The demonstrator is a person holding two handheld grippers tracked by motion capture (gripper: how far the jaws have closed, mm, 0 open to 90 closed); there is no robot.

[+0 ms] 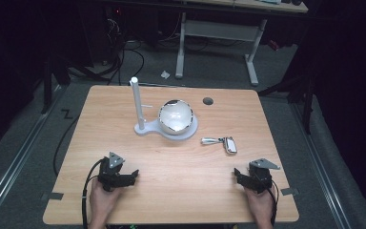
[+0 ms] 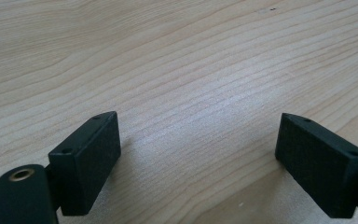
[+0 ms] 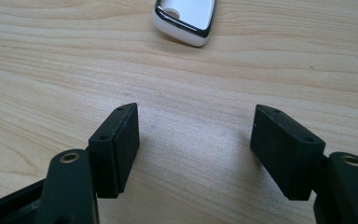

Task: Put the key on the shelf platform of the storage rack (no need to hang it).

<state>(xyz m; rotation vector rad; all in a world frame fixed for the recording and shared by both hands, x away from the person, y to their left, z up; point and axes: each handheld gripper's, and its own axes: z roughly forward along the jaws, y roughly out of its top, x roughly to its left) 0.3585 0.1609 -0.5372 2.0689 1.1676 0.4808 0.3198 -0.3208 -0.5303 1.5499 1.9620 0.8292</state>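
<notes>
My left gripper [image 1: 130, 176] rests on the wooden table [image 1: 186, 167] near its front left, held by a hand. Its jaws stand wide open over bare wood, as the left gripper view [image 2: 198, 154] confirms. My right gripper [image 1: 237, 174] sits at the front right, also held by a hand. In the right gripper view [image 3: 196, 140] the jaws are wide open with nothing between them. A white and silver car key [image 1: 222, 142] lies flat on the table a little beyond the right gripper; its fob end [image 3: 184, 18] shows ahead of the right jaws.
A white stand [image 1: 145, 128] with an upright post [image 1: 136, 102] and a shiny white round bowl [image 1: 175, 116] sits at the table's middle back. A dark round hole [image 1: 208, 101] is in the tabletop behind it. Another desk's legs [image 1: 252, 57] stand on the floor beyond.
</notes>
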